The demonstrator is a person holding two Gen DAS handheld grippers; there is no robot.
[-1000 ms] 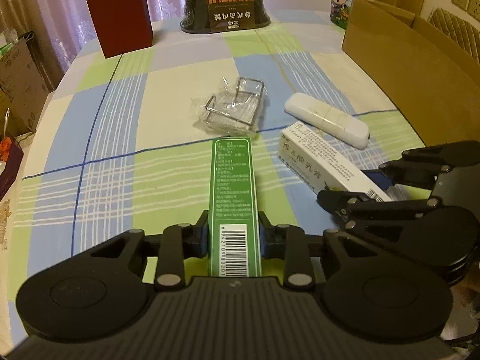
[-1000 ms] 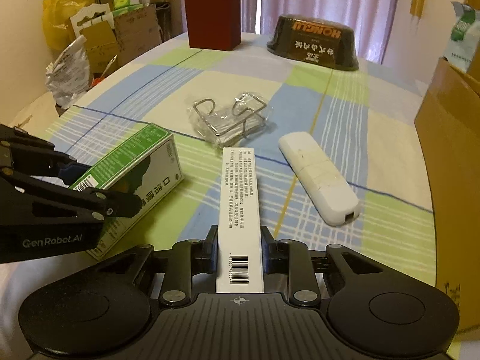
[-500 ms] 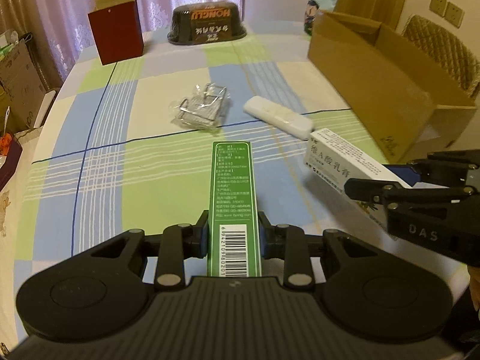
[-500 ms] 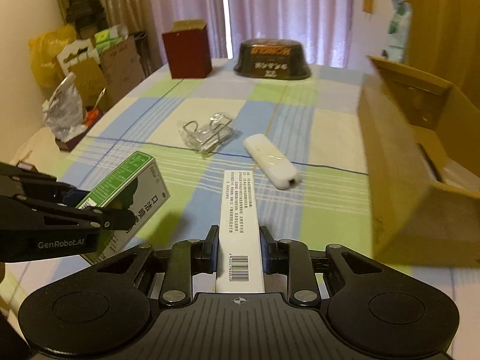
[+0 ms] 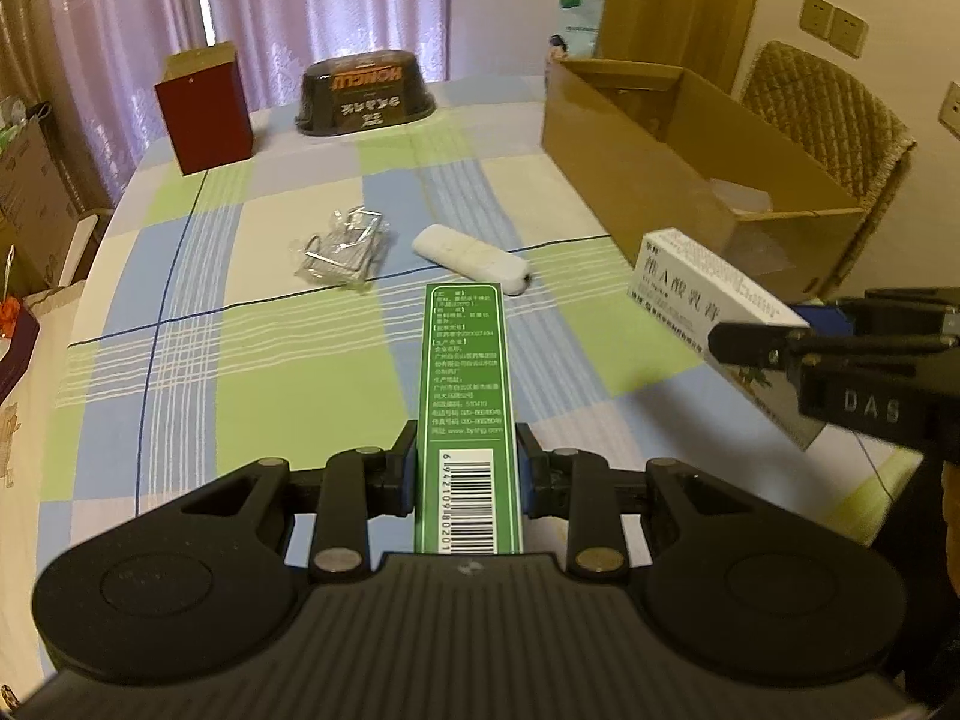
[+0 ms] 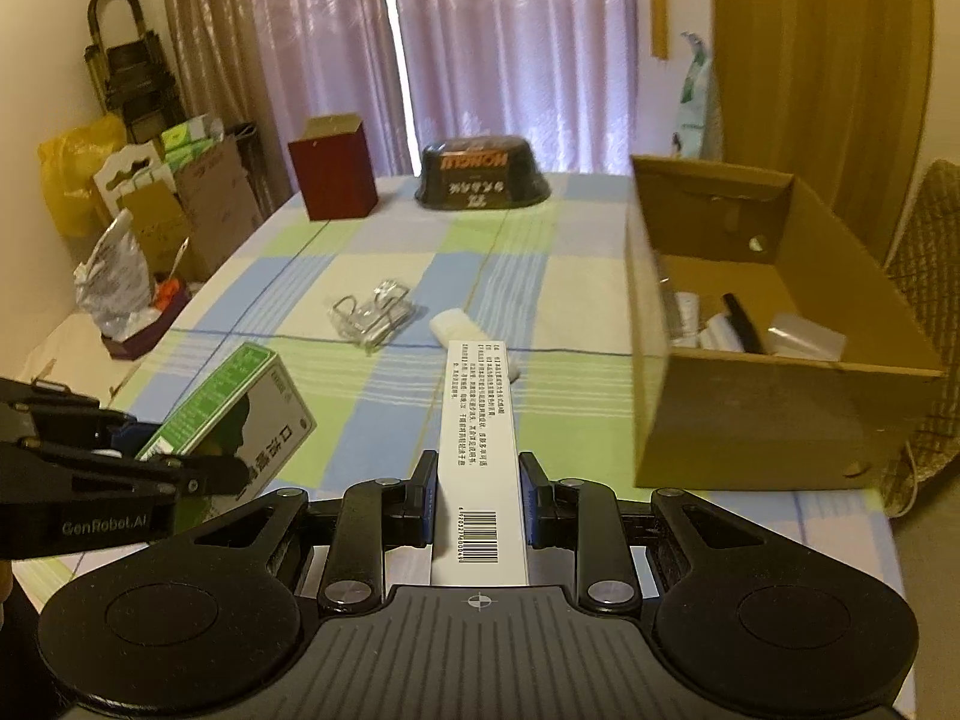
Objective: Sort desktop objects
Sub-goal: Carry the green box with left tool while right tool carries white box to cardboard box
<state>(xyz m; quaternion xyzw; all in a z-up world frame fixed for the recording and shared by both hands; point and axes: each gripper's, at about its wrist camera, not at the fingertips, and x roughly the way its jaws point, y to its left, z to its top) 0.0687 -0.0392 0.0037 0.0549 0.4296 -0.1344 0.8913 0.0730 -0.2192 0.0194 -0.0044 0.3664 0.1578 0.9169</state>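
Two medicine boxes held above the checked tablecloth (image 5: 252, 372).

The left gripper (image 5: 467, 468) pinches the green box (image 5: 468, 384) lengthwise, raised off the table; the right gripper (image 6: 478, 501) clamps the white box (image 6: 480, 450) likewise, near the open cardboard box (image 6: 750, 414). A white remote (image 5: 471, 252) and a wire rack in plastic (image 5: 342, 249) lie beyond.

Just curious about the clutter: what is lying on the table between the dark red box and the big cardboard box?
In the left wrist view, a black tub stands between the dark red box and the cardboard box, at the far end of the table.
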